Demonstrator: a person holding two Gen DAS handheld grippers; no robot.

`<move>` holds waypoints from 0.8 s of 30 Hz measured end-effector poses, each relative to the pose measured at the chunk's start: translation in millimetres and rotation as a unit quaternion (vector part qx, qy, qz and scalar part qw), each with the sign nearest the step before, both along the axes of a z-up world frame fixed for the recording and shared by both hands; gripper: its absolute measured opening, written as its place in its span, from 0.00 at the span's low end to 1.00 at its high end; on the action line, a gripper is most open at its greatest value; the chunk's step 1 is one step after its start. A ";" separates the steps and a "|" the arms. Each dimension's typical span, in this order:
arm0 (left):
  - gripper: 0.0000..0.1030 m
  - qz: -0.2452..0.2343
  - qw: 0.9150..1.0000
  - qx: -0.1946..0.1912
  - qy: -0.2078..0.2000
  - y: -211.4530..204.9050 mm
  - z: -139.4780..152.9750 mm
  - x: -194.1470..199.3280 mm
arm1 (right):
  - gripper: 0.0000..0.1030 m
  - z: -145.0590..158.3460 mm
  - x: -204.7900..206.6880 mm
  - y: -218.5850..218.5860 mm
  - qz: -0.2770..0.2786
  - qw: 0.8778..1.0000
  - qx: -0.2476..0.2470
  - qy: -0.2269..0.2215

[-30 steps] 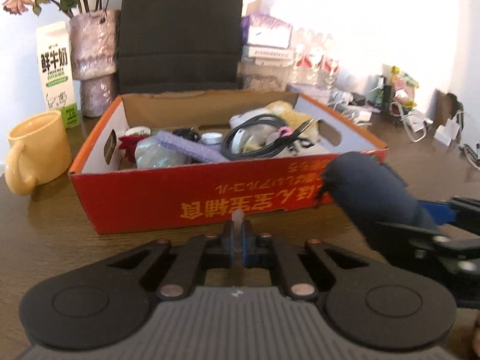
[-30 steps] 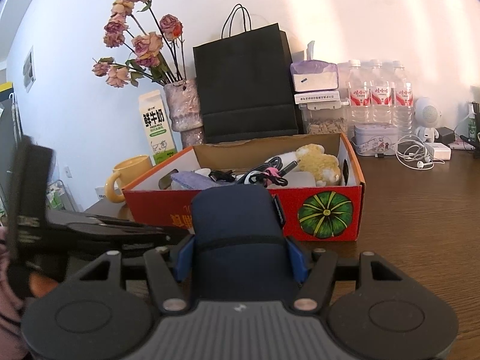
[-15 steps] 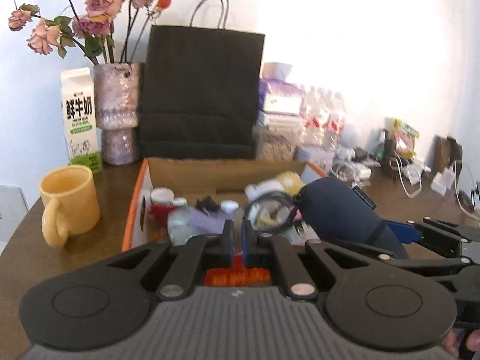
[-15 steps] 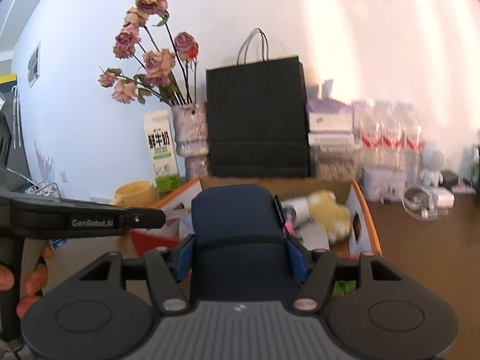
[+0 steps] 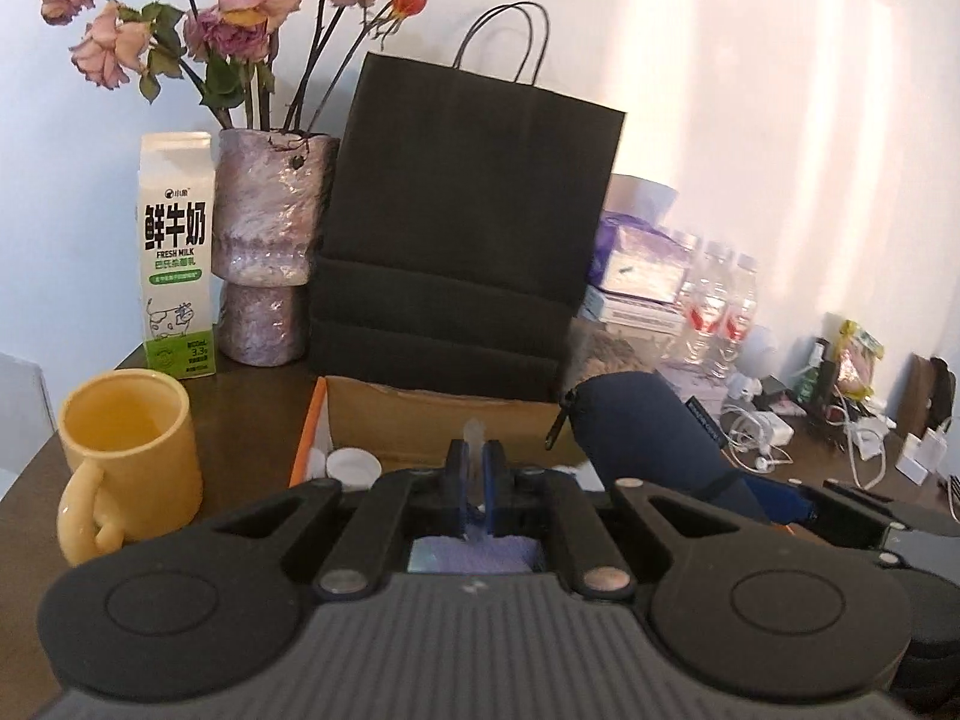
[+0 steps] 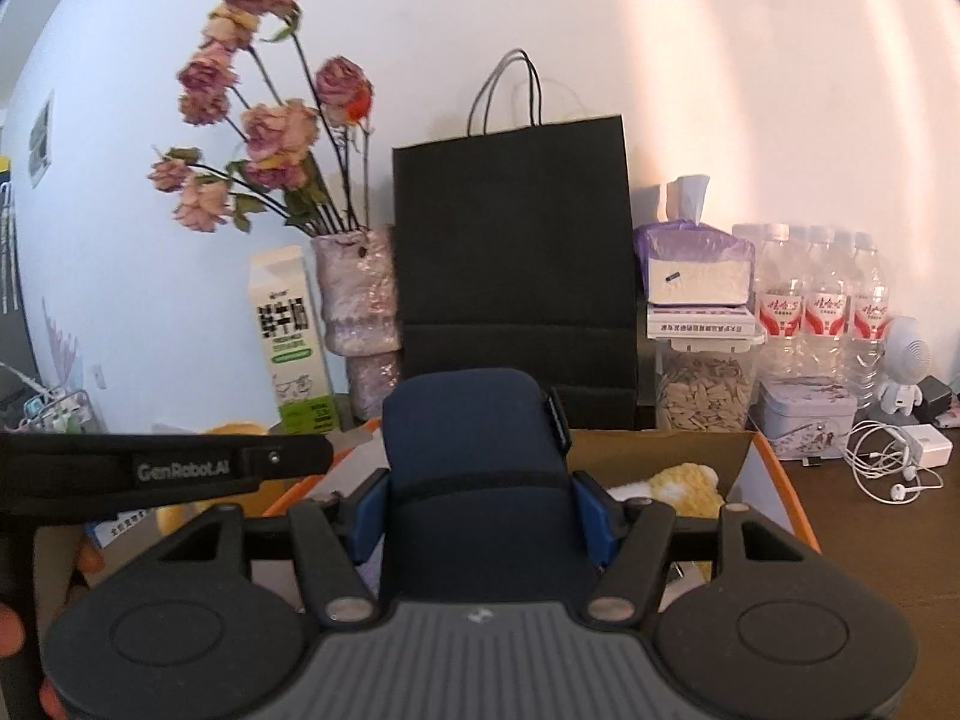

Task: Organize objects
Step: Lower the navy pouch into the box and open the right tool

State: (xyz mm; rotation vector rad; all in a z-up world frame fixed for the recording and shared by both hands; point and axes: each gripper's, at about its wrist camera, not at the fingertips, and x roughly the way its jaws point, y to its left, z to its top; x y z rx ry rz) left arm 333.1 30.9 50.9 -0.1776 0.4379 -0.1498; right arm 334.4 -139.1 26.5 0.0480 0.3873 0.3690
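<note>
My right gripper (image 6: 480, 519) is shut on a navy blue zip pouch (image 6: 474, 450), its blue pads pressing both sides. It holds the pouch over the orange-rimmed cardboard box (image 6: 780, 474). In the left wrist view the pouch (image 5: 648, 438) hangs at the right above the box (image 5: 420, 420). My left gripper (image 5: 474, 468) is shut on a thin translucent piece (image 5: 474, 435) that sticks up between its pads, also above the box. A yellow plush toy (image 6: 684, 483), a white cap (image 5: 354, 468) and a purple item (image 5: 474, 555) lie inside.
Left of the box stands a yellow mug (image 5: 129, 450). A milk carton (image 5: 177, 252), a vase of dried roses (image 5: 264, 240) and a black paper bag (image 5: 468, 240) stand behind. Water bottles (image 6: 822, 300), a seed jar (image 6: 702, 384), a tin (image 6: 804, 414) and cables (image 6: 888, 462) crowd the right.
Both grippers have risen and moved forward from in front of the box to over it. The box's red front wall has dropped out of view. Both grips are unchanged.
</note>
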 end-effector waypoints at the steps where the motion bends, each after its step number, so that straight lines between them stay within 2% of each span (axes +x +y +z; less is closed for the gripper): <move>1: 0.06 0.002 1.000 -0.002 0.001 1.1 -1.5 5.7 | 0.60 -2.1 5.7 1.1 -0.001 1.000 0.000 0.001; 9: 0.06 0.005 1.000 -0.016 0.012 8.2 -17.3 42.3 | 0.60 -18.6 48.1 2.1 -0.010 1.000 0.007 0.013; 13: 0.06 0.000 1.000 -0.007 0.029 7.7 -26.6 53.9 | 0.60 -27.0 55.8 -0.5 -0.007 1.000 0.006 0.023; 21: 0.06 -0.004 1.000 0.006 0.025 4.4 -30.2 52.7 | 0.61 -32.7 59.0 -2.6 -0.008 1.000 0.000 0.030; 24: 0.13 -0.006 1.000 0.009 0.029 2.3 -29.3 50.6 | 0.66 -34.0 60.7 -1.2 -0.009 0.999 -0.008 0.037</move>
